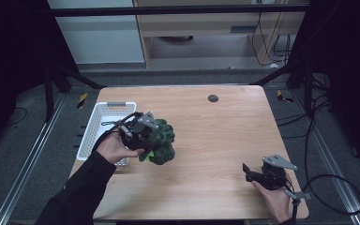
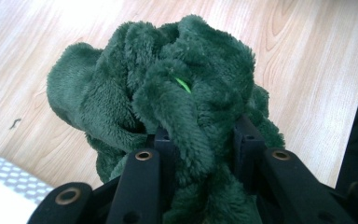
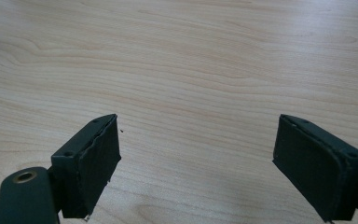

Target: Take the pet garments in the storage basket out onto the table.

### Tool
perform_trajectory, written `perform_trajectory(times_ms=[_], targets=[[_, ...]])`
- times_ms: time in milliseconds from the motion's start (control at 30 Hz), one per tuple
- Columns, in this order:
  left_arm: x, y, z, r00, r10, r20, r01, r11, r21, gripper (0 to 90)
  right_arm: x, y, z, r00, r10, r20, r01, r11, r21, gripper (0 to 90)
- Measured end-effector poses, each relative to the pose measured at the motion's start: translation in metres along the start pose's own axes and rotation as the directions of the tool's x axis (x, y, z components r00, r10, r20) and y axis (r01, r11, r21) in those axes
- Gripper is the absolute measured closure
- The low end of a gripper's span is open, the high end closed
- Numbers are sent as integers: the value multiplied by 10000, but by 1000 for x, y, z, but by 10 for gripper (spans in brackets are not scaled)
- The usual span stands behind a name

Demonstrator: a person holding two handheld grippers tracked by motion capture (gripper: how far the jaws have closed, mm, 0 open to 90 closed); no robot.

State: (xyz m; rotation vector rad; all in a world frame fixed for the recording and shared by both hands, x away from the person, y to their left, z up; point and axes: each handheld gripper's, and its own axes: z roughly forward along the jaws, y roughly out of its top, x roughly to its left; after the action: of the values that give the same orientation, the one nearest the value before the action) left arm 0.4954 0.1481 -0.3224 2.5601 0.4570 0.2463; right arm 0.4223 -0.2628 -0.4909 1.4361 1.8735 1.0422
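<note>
On the table [image 1: 206, 140], the basket [image 1: 104, 123] lies at the left edge, the plush toy [image 1: 161, 140] just right of it in the left gripper's [image 1: 143, 136] jaws, and the right gripper [image 1: 251, 172] well apart near the front right corner.

high view: looking forward and down over the whole table [image 1: 225, 136] | left gripper view: looking close along its jaws at the plush [image 2: 168, 102], also showing in the high view | right gripper view: facing bare tabletop, close
</note>
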Motion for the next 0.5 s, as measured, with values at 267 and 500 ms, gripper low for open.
perform_trajectory(times_ms=[267,500], targets=[[-6,10,14,9988,392,284,-397,9991,149,686,0,1,-1,9999,18,115,-17,9999,-131,140],[-11,15,29,9963,546,663,-561,9982,210,686,-1,2,-2,9995,-28,314,38,9994,-330,130]])
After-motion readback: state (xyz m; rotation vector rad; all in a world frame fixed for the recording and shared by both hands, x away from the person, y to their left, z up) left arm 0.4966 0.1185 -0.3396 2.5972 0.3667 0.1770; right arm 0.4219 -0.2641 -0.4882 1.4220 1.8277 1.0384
